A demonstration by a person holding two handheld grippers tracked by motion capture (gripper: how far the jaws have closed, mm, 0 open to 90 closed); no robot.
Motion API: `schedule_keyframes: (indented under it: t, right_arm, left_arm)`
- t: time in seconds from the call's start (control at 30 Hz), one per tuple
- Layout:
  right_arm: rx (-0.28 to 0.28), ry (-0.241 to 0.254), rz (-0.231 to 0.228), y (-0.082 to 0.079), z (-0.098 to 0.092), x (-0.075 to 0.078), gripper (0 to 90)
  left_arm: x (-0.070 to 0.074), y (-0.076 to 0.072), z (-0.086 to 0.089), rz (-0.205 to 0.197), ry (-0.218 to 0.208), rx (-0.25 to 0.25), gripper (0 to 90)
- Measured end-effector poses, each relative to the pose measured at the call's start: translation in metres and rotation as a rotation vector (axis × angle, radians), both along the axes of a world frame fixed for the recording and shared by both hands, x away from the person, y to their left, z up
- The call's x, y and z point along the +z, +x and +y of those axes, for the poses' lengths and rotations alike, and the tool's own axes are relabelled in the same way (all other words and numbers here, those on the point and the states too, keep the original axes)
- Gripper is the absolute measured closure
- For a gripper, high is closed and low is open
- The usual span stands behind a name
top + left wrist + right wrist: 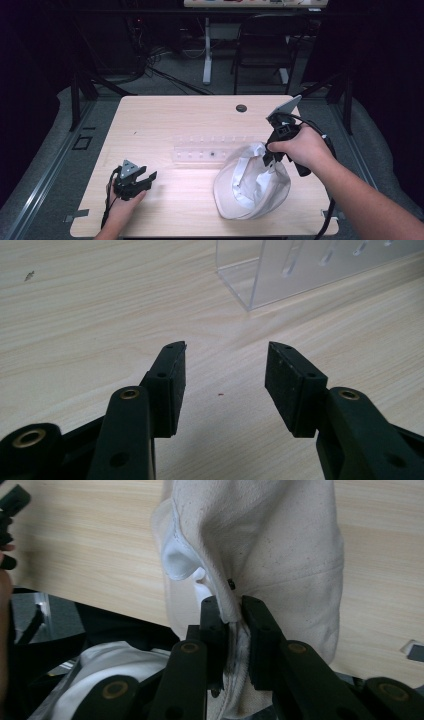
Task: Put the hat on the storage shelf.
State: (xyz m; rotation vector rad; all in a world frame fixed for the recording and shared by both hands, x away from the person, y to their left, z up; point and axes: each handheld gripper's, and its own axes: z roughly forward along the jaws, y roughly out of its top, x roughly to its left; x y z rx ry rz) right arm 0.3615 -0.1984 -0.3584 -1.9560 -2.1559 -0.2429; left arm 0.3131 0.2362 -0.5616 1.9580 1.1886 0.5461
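High view checked first: white cap (252, 182) near the right part of the table's (165, 112) near edge, its upper rim lifted and the crown resting on the wood. Right tongs (266, 156) clamped on that rim; confirmed in the right gripper view, where both black jaws pinch a fold of the fabric (260, 545) with a thin seam between them. Left tongs (149, 178) parked near the near-left corner, jaws apart and holding nothing; seen the same in the left gripper view, bare wood between the pads (176, 385).

Risks noted, as judgement:
- Narrow pinch on soft cloth: likely to slip out if raised quickly or jerked.
- Weight of the hanging crown: may twist the cap in the grip and let it sag or fold.
- Clear plastic rack (205, 150), just beyond the cap toward the table's middle: could be nudged by a swinging cap.
- Cap close to the near edge: a dropped cap may slide off.

Count: one cap, one clear rack, two tongs, one table; one folding chair (265, 47) beyond the far edge.
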Motion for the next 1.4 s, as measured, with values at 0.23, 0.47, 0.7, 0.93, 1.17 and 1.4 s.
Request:
schedule_keyframes:
  t: [0.23,0.47,0.7,0.93,1.17,1.4]
  right_arm:
    - [-0.019,0.093,-0.002,-0.001,-0.005,0.006,80.9]
    - [-0.031,0.168,0.017,0.000,-0.012,0.014,80.9]
    - [-0.050,0.215,0.008,0.001,-0.018,0.020,81.0]
    - [-0.071,0.283,-0.013,0.001,-0.023,0.031,81.1]
    - [-0.077,0.339,-0.027,0.005,-0.023,0.045,81.2]
    - [-0.083,0.391,-0.044,0.012,-0.018,0.056,81.3]
  left_arm:
    - [0.000,0.000,0.000,0.000,-0.001,0.003,51.1]
    - [0.000,0.000,0.000,0.001,-0.001,0.001,51.1]
    - [-0.001,0.000,0.000,0.003,-0.002,0.003,51.1]
    - [-0.001,0.000,-0.001,0.002,0.000,0.001,51.1]
    - [-0.001,0.000,-0.001,0.002,0.000,0.001,51.1]
    - [0.000,0.000,-0.001,0.001,0.000,-0.003,51.1]
